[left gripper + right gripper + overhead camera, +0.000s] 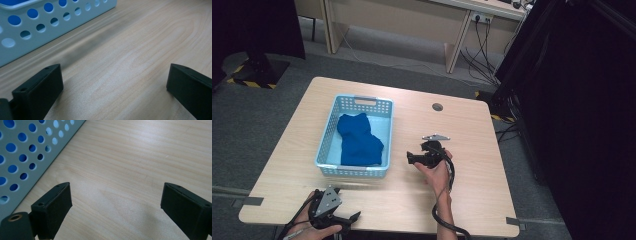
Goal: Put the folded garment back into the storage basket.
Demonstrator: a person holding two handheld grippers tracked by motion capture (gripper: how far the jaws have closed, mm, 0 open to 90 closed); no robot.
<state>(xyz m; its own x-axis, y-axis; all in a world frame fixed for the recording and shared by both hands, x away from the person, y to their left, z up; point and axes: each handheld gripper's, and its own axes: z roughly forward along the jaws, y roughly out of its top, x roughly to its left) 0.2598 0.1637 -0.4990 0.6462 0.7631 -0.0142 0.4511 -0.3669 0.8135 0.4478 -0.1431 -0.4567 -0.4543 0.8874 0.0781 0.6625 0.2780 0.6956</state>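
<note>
Table [472,125]: pale wood-grain top that carries everything else; a small round grey cable port [437,107] sits toward twelve o'clock, just right of the middle, near the far edge. Bare wood lies under both pairs of jaws in the two gripper views.

Basket [331,131]: light blue plastic with rows of round holes in its walls and a handle slot in the far end. It stands on the table's left half, at about ten o'clock from the table's middle, long side running from near to far. Its perforated wall crosses the upper left of the left gripper view [30,30] and of the right gripper view [27,157].

Cloth [358,141]: deep blue, crumpled, lying inside the basket and covering most of its floor; blue shows through the wall holes in both gripper views.

Right gripper [412,159]: held in the person's right hand [437,172] above the table at about three o'clock from the basket, just beside its near right corner but apart from it, jaws pointing toward nine o'clock at the basket. The jaws stand wide with only bare wood between them [116,202].

Left gripper [354,217]: in the person's left hand [309,220] at the table's near edge, at about six o'clock from the basket, apart from it. Jaws spread wide, nothing between them [115,82].
</note>
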